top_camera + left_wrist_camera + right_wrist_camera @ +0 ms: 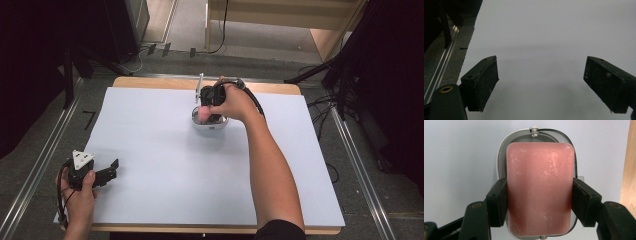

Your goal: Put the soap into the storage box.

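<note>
While the left gripper (111, 170) rests near the tabletop's (165, 175) front-left corner with its jaws spread wide on nothing, the right gripper (539, 201) clamps the pink soap (540, 187) near the middle of the far edge. Its pads press the bar's two long sides. In the right gripper view the bar's long axis runs away from the jaws, far end pointing along them. It sits directly over a white dish (501, 155), hiding most of it.
</note>
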`<state>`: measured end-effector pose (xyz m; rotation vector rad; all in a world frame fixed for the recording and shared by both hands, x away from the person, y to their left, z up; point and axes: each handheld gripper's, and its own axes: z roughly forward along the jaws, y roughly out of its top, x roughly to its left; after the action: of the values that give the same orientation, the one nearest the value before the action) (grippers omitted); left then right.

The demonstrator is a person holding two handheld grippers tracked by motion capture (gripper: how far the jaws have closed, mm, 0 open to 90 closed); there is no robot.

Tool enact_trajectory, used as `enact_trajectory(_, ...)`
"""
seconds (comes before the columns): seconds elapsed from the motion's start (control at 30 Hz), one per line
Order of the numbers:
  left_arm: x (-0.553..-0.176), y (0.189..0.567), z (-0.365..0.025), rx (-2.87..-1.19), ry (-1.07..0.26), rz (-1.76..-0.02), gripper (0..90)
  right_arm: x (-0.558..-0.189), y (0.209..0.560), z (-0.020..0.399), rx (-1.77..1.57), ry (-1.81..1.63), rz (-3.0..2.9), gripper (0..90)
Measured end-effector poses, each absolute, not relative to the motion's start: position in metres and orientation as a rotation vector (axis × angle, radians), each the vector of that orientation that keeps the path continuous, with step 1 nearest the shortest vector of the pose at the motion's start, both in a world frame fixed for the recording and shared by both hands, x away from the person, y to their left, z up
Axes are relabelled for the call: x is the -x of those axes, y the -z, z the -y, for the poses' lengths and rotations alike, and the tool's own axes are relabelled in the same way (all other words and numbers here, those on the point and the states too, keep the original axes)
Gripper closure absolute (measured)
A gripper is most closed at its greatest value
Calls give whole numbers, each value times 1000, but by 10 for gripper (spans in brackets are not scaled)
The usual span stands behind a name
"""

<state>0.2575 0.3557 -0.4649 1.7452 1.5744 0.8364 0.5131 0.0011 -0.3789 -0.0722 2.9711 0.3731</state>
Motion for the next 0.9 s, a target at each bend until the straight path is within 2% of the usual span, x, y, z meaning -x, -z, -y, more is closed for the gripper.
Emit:
enact_trajectory(0.3, -258, 465, -356, -1746, -836, -1574, 133, -514, 382, -3, 83, -362, -2966, 385)
enact_trajectory(0.37, -258, 465, -356, -1745, -836, -1574, 133, -515, 381, -3, 82, -380, -2959, 415)
enact_trajectory(0.9, -258, 465, -356, -1747, -836, -1574, 133, -509, 371, 7, -11, -472, -2952, 339)
